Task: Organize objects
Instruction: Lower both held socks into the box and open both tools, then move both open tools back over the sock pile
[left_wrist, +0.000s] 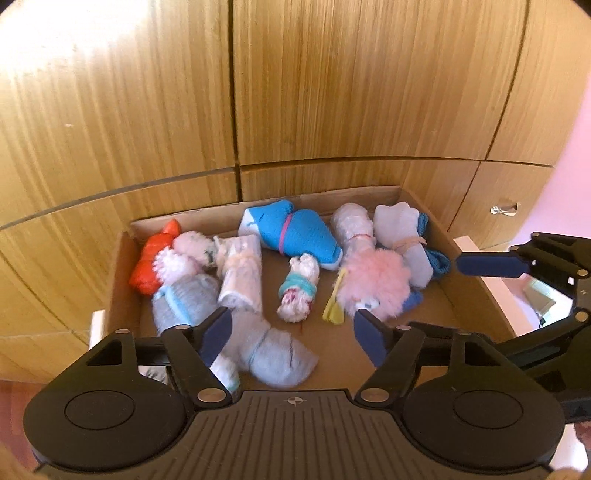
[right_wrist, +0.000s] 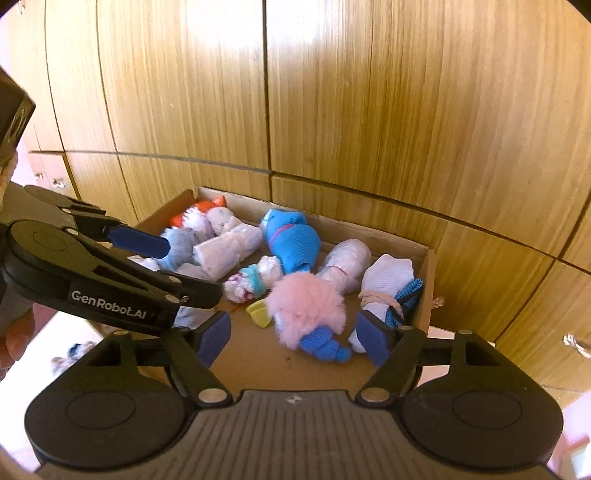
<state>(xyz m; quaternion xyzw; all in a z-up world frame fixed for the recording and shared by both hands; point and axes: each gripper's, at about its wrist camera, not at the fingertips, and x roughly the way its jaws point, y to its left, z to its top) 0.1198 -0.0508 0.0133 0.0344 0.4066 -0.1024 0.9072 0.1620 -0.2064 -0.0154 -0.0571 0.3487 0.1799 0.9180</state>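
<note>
A cardboard box (left_wrist: 465, 295) holds several rolled sock bundles: an orange one (left_wrist: 155, 258), a bright blue one (left_wrist: 295, 232), a fluffy pink one (left_wrist: 373, 284), a small white one with a teal band (left_wrist: 299, 291) and a grey one (left_wrist: 273, 354). My left gripper (left_wrist: 291, 332) is open and empty above the box's near edge, over the grey bundle. My right gripper (right_wrist: 295, 336) is open and empty above the box's near side, in front of the pink bundle (right_wrist: 306, 306). The box (right_wrist: 428, 280) and blue bundle (right_wrist: 291, 240) also show there.
Wooden cabinet doors (left_wrist: 332, 92) stand right behind the box. A metal handle (right_wrist: 576, 343) sticks out at the right. The left gripper's body (right_wrist: 107, 291) reaches in from the left in the right wrist view. The right gripper's finger (left_wrist: 491, 264) shows at the right edge.
</note>
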